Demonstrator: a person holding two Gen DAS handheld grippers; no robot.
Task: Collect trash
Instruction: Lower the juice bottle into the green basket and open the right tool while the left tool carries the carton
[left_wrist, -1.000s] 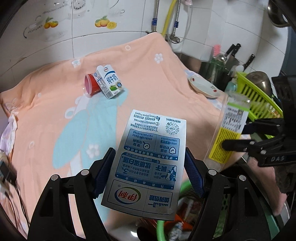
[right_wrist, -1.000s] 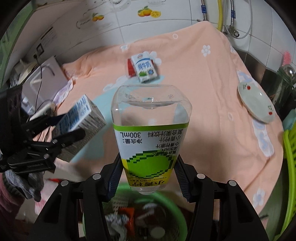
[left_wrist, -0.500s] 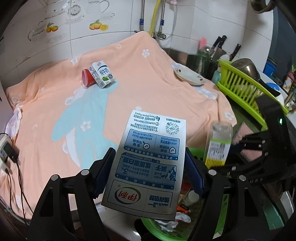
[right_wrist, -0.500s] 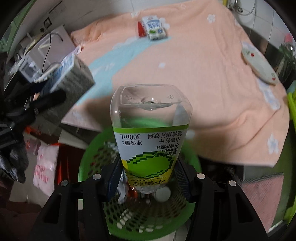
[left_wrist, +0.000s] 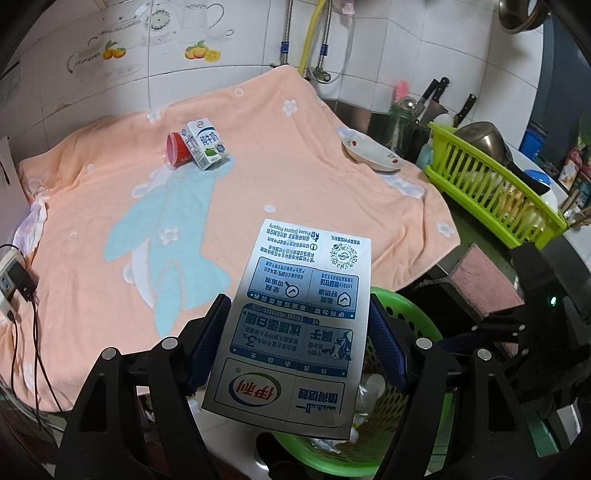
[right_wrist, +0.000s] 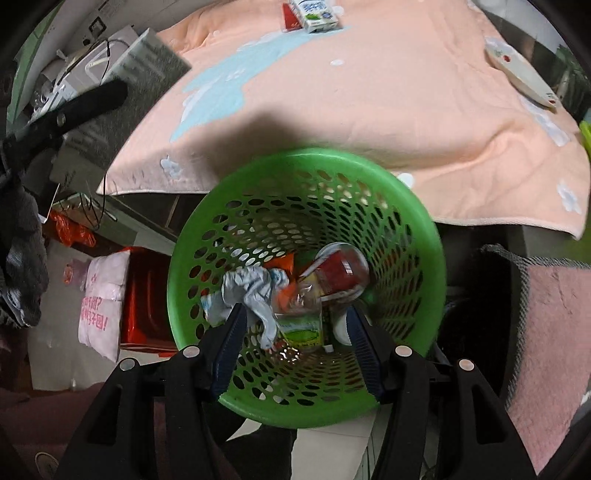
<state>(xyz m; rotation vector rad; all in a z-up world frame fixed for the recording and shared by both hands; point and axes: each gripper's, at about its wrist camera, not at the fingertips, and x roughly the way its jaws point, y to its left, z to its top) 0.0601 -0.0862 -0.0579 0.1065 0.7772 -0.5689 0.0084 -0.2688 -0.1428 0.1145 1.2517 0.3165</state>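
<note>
Our left gripper (left_wrist: 295, 347) clamps the milk carton (left_wrist: 295, 328), long axis running away from us, logo end nearest. Our right gripper (right_wrist: 293, 338), jaws opening and empty, hangs over the green basket (right_wrist: 424, 221); the green-labelled bottle (right_wrist: 301, 325) lies inside.

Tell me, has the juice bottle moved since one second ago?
Yes. The juice bottle left the opening right gripper and now lies inside the green basket.
</note>
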